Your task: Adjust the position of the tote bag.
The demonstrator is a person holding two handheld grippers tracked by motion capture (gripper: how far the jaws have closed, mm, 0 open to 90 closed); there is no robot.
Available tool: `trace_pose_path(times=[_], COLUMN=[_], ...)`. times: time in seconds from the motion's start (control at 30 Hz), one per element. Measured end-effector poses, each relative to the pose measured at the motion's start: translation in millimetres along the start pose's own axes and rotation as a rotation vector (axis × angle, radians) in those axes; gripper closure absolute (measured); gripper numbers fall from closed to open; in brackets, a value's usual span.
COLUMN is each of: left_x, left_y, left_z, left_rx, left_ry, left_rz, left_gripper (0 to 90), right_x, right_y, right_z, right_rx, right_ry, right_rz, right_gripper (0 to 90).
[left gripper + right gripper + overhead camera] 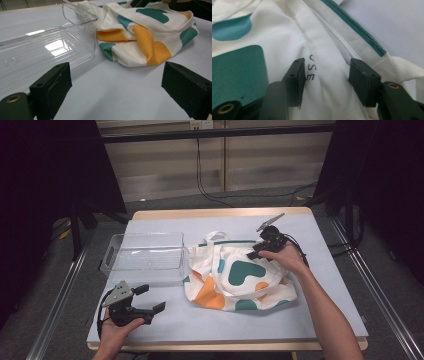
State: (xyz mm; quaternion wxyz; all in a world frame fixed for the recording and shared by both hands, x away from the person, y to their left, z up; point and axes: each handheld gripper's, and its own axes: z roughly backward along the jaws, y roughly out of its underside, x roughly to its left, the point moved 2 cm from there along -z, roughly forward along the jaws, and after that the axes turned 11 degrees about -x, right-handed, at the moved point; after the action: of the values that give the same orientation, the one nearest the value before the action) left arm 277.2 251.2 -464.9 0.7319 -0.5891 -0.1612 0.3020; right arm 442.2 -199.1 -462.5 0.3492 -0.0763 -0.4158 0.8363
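Lying crumpled on the pale blue table top (pixel 330 285), right of centre, is a cream cloth tote bag (pixel 240 280) printed with teal and orange shapes. Its mouth, edged in a teal band (pixel 354 26), faces the far side of the table; one white handle (pixel 216 236) loops up at the back and another strap (pixel 265 290) crosses the front panel. Small dark lettering (pixel 311 68) shows on the cream fabric near the opening.

Right gripper (pixel 257 251): held in the person's right hand (pixel 286 257) over the bag's far right corner, pointing leftward across the cloth. Its jaws stand partly apart, with cream fabric lying between and beneath them; the pads do not pinch it. A black cable (pixel 300 251) trails from the gripper's body.

Left gripper (pixel 150 299): held in the left hand (pixel 117 327) near the table's front left edge, well apart from the bag. Jaws wide apart, nothing between them, bare table beneath. A grey three-cornered plate (pixel 120 293) sits on top.

Clear plastic bin (pixel 145 257): rectangular, ribbed floor, cut-out handle at its left end; it stands on the table's left half, its right wall just beside the bag's left edge, whether touching I cannot tell.

Wooden table rim (pixel 220 213): visible along the far edge. Dark cables (pixel 210 185) run over the grey floor behind.
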Motion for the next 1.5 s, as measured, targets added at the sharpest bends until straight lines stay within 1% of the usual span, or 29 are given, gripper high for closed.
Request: trace_pose_path(times=[0.03,0.07,0.1,0.13,0.23,0.3,0.37,0.4,0.5,0.53,0.57,0.6,0.63,0.77,0.8,0.83,0.87,0.9,1.0,1.07,1.1,1.13,1.17,1.23,1.3,1.33,1.4,1.47,1.5], left_x=[-0.1,-0.1,-0.4,-0.5,-0.9,-0.7,-0.9,-0.9,-0.7,-0.6,-0.3,-0.1,-0.4,-0.1,-0.1,0.3,0.3,-0.2,0.2,0.0,-0.2,-0.7,-0.6,-0.2,0.8,0.9,1.3,1.0,0.8], left_y=[0.1,0.1,0.3,0.3,0.3,0.1,0.4,0.4,0.3,0.3,0.2,0.1,0.2,0.8,0.9,0.7,0.7,0.7,0.8,1.2,1.2,1.0,0.9,1.1,1.1,1.3,1.3,1.2,0.9], left_z=[-0.1,-0.1,-0.4,-0.6,-0.6,0.0,-0.5,-0.5,0.3,0.4,0.5,0.4,0.1,0.5,0.6,1.5,1.5,2.1,1.6,0.9,1.0,1.6,2.3,2.0,2.0,2.0,1.6,1.4,1.4], left_rx=[0.001,0.001,0.0,0.0,0.0,0.005,0.0,0.0,0.005,0.004,0.004,0.002,0.0,0.007,0.0,0.001,0.001,0.007,0.004,0.003,0.003,0.003,0.004,0.0,0.004,0.003,0.002,0.002,0.005], left_ry=[0.001,0.001,0.002,0.003,0.004,0.002,0.004,0.004,0.001,0.004,0.003,0.002,0.001,-0.007,0.001,-0.003,-0.003,-0.019,-0.012,-0.006,-0.006,-0.006,-0.006,-0.006,-0.006,-0.008,-0.015,-0.012,-0.009], left_rz=[0.001,0.001,0.004,0.005,0.009,0.001,0.01,0.01,0.002,0.003,0.003,0.002,0.008,0.01,0.012,0.004,0.004,0.003,0.001,0.009,0.008,0.009,0.006,0.011,0.01,0.016,0.012,0.016,0.01], left_gripper=[8.8,8.8,8.8,8.9,8.9,8.9,8.9,8.8,8.9,8.9,8.9,8.9,8.9,8.9,8.9,8.9,8.9,8.9,9.0,8.9,8.9,8.9,9.0,9.0,9.0,9.0,9.0,8.9,9.0], right_x=[-1.3,-1.3,-2.0,-2.2,-2.8,-2.8,-1.7,-1.7,-0.7,-0.1,2.6,2.6,5.0,4.5,4.5,4.3,4.3,3.9,4.5,4.0,4.1,4.1,3.9,3.7,3.5,3.3,3.4,5.4,8.1], right_y=[1.0,1.0,1.3,1.9,4.7,5.0,5.6,5.6,6.3,6.2,4.9,4.9,3.7,3.0,3.0,2.9,2.9,3.0,2.9,2.4,1.5,1.5,0.2,-0.3,-2.1,-3.0,-4.4,-5.7,-7.2], right_z=[-2.9,-2.9,-4.1,-5.7,-9.5,-10.1,-11.5,-11.5,-11.3,-11.1,-9.8,-9.8,-9.4,-7.7,-7.7,-5.8,-5.8,-3.8,-1.3,0.7,3.1,3.1,6.3,7.8,12.8,14.6,17.6,19.6,21.6], right_rx=[0.008,0.008,0.01,0.025,0.046,0.049,0.065,0.065,0.062,0.058,0.059,0.059,0.06,0.046,0.046,0.033,0.033,0.012,-0.003,-0.016,-0.036,-0.036,-0.063,-0.07,-0.092,-0.106,-0.13,-0.135,-0.139], right_ry=[0.005,0.005,0.007,0.016,0.011,0.013,0.007,0.007,0.001,-0.003,-0.005,-0.005,-0.004,-0.01,-0.01,-0.014,-0.014,-0.022,-0.023,-0.022,-0.036,-0.036,-0.046,-0.049,-0.059,-0.063,-0.073,-0.061,-0.071], right_rz=[-0.01,-0.01,-0.008,-0.014,-0.024,-0.023,-0.031,-0.031,-0.023,-0.012,-0.003,-0.003,0.011,0.017,0.017,0.008,0.008,0.012,0.016,0.017,0.001,0.001,-0.016,-0.02,-0.038,-0.041,-0.041,-0.042,-0.034], right_gripper=[44.8,44.8,42.4,41.6,42.5,43.6,51.4,51.4,65.3,69.7,79.1,79.1,82.1,83.6,83.6,83.6,83.6,83.3,83.2,82.9,82.7,82.7,82.8,82.7,82.8,82.8,82.6,82.1,82.0])
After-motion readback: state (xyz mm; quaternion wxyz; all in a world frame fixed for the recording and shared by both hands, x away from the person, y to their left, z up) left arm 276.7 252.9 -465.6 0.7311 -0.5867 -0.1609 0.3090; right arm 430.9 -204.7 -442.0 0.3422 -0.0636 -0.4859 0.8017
